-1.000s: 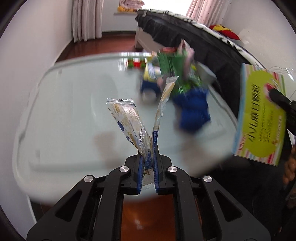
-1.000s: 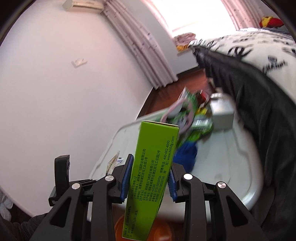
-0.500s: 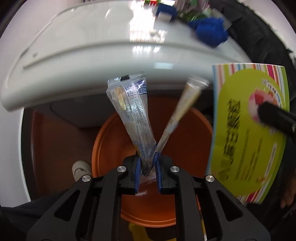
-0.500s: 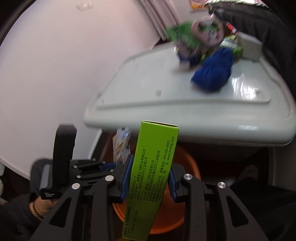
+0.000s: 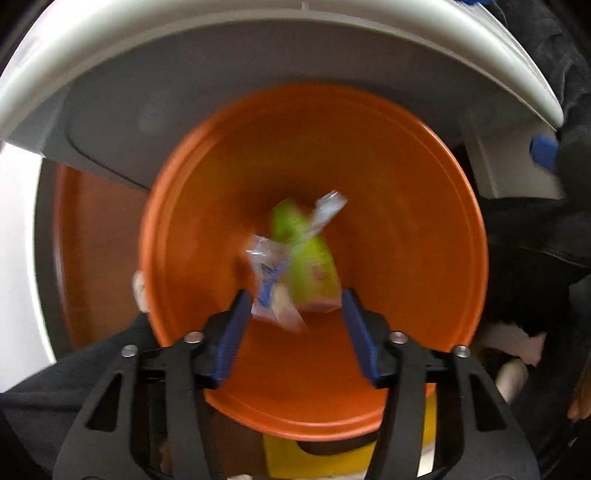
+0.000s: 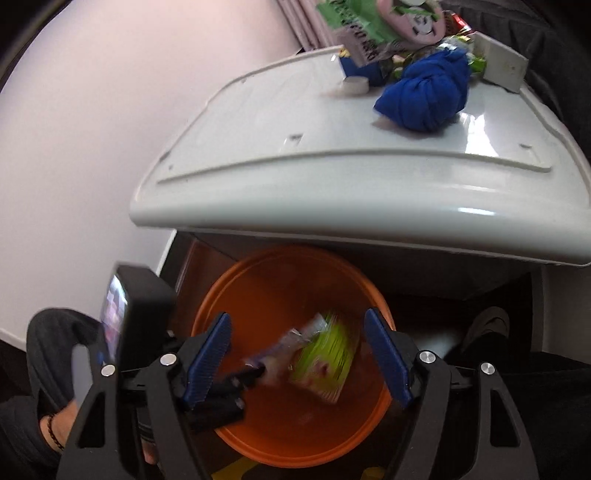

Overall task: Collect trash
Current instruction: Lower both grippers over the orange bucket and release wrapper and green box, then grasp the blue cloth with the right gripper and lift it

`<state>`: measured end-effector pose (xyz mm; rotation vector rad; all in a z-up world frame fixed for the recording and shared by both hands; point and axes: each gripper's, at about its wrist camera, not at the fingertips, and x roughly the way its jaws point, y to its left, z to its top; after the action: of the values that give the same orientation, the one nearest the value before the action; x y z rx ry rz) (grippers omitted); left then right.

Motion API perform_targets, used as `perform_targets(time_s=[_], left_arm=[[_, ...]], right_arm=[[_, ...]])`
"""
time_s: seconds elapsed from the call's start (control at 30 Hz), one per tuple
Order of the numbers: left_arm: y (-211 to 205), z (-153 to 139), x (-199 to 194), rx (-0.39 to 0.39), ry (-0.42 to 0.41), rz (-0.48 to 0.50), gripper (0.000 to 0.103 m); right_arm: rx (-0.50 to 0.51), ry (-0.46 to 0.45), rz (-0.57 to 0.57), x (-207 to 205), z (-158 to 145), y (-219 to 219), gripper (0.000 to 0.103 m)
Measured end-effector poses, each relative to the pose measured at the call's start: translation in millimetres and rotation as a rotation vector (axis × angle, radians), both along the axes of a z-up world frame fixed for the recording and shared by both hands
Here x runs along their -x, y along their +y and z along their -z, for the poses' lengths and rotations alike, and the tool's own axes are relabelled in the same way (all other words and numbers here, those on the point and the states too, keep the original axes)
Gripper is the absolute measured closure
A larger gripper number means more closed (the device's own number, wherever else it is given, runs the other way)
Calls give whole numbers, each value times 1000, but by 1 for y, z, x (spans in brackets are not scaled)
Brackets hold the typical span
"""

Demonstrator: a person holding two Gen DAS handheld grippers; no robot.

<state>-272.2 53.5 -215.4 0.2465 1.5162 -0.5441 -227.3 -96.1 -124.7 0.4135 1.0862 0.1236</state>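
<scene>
Presently, status: both grippers hang over the orange bucket (image 5: 424,229), which stands on the floor partly under the white table (image 6: 369,155).
Change since a second ago: the left gripper (image 5: 295,325) then pinched two wrappers and the right gripper (image 6: 297,354) clamped the green box; both loads have since left the pads.
Left gripper state: released, jaws opening, pads clear of the trash.
Right gripper state: released, jaws opening, nothing pressed between the pads.
Location of trash: green box (image 6: 328,360) and clear wrappers (image 5: 273,280) blurred inside the bucket mouth, judged to be falling or just landed.
Meaning for task: this load appears delivered; both grippers free for another.
Count, bucket: one box, two wrappers.
Count, table: one blue cloth bundle (image 6: 424,96), one white box (image 6: 502,66), one heap of green packets (image 6: 369,29), number not distinguishable.
</scene>
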Motion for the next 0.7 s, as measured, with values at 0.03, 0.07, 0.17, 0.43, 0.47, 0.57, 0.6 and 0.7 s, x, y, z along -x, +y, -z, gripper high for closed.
perform_targets(time_s=[0.03,0.07,0.17,0.43,0.47,0.57,0.6,0.7], left_arm=[[-1,3,2,-17,14,9,46],[-1,5,4,-38,-1,13,47],[-1,-3,0,-29,-20,2,47],[-7,-68,-26,42,-271,-15,46],[-10,-81,-30,56,-313,-20,46],[-11,-116,-50,91,-428,-43,46],[-9,-123,-55,97,-451,-47,46],[-11,-147,-82,112,-524,-72,46]], right_arm=[[6,-13,6,1,-4,-2,30],[8,-26,11,1,-8,-4,30],[8,-71,29,2,-20,-10,30],[27,-251,198,-8,-83,-80,30],[29,-259,222,-11,-87,-89,29],[11,-270,287,-28,-89,-112,26],[9,-268,294,-30,-90,-117,25],[41,-244,307,-54,-81,-121,25]])
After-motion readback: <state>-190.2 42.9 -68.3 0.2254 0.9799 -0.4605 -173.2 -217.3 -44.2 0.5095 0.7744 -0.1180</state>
